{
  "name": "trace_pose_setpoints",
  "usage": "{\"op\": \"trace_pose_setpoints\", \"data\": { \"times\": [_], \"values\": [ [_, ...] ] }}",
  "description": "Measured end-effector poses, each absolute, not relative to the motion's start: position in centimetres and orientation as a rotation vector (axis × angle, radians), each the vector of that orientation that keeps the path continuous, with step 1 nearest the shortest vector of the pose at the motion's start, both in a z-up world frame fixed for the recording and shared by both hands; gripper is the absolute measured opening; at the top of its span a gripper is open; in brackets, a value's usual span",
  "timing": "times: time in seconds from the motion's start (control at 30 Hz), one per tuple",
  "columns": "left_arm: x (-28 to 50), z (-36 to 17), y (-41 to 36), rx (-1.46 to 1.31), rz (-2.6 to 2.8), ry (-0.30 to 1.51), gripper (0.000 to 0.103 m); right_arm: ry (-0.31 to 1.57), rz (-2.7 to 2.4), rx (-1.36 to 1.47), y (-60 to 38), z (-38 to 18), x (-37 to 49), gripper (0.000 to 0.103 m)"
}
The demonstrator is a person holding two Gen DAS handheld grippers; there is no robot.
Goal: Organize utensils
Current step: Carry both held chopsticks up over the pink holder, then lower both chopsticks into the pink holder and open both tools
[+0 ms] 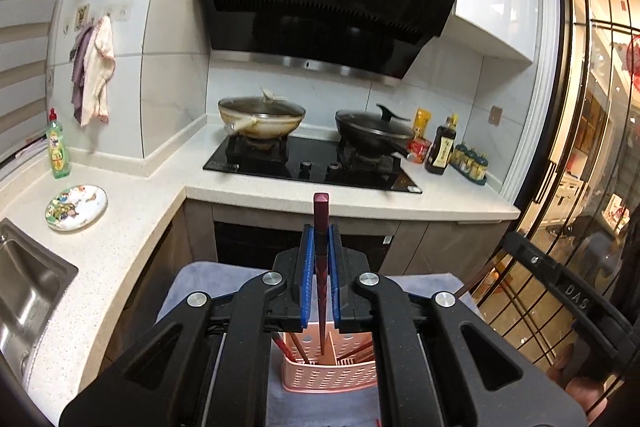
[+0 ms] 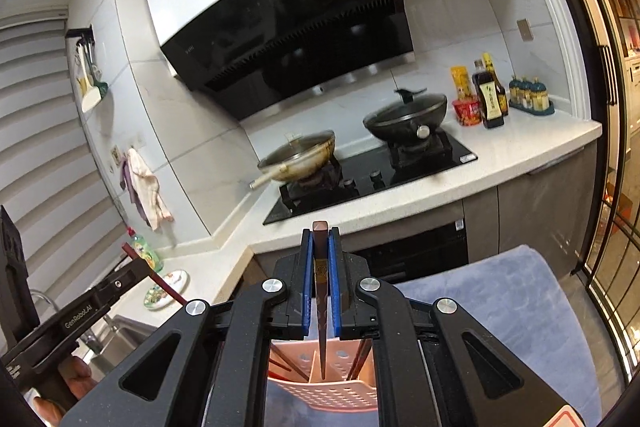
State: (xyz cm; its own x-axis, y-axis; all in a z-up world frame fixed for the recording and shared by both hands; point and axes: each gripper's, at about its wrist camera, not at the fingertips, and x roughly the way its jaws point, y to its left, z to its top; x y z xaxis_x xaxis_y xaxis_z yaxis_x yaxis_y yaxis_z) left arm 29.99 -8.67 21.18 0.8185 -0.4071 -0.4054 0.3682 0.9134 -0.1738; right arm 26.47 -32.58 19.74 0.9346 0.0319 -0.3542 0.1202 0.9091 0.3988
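My left gripper (image 1: pixel 321 239) is shut on a dark red chopstick (image 1: pixel 321 219) that stands upright, its lower tip inside a pink perforated utensil basket (image 1: pixel 332 375) just below. My right gripper (image 2: pixel 320 239) is shut on a brown chopstick (image 2: pixel 320 267), also upright, tip down over the same pink basket (image 2: pixel 324 393). Several other chopsticks lean inside the basket's compartments. The basket stands on a blue-grey cloth (image 2: pixel 500 299). The left gripper's body and its red chopstick (image 2: pixel 160 281) show at the left of the right wrist view.
A white counter (image 1: pixel 132 227) wraps around with a sink (image 1: pixel 24 291), a patterned plate (image 1: pixel 76 207) and a green soap bottle (image 1: pixel 58 147). A black hob (image 1: pixel 312 167) carries two lidded woks. Sauce bottles (image 1: pixel 442 151) stand right. A glass door (image 1: pixel 592 147) lies far right.
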Motion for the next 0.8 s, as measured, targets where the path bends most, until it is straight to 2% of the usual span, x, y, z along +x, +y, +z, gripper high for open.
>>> {"op": "trace_pose_setpoints", "data": {
  "times": [0.2, 0.5, 0.53, 0.6, 0.8],
  "values": [
    [31.9, 17.4, -8.9, -0.093, -0.398, 0.524, 0.007, 0.453, -0.055, 0.429, -32.3, 15.7, 28.4, 0.007],
    [32.6, 14.7, -8.9, -0.082, -0.378, 0.57, 0.008, 0.512, -0.058, 0.406, -31.7, 13.6, 29.4, 0.009],
    [32.6, 14.6, -8.8, -0.083, -0.37, 0.569, 0.011, 0.51, -0.064, 0.404, -31.7, 13.7, 29.4, 0.014],
    [32.5, 14.5, -8.6, -0.086, -0.368, 0.578, 0.028, 0.508, -0.063, 0.402, -31.6, 13.7, 29.4, 0.015],
    [30.8, 15.3, -8.1, -0.076, -0.359, 0.552, 0.037, 0.472, -0.048, 0.394, -31.1, 15.1, 27.2, 0.015]
  ]
}}
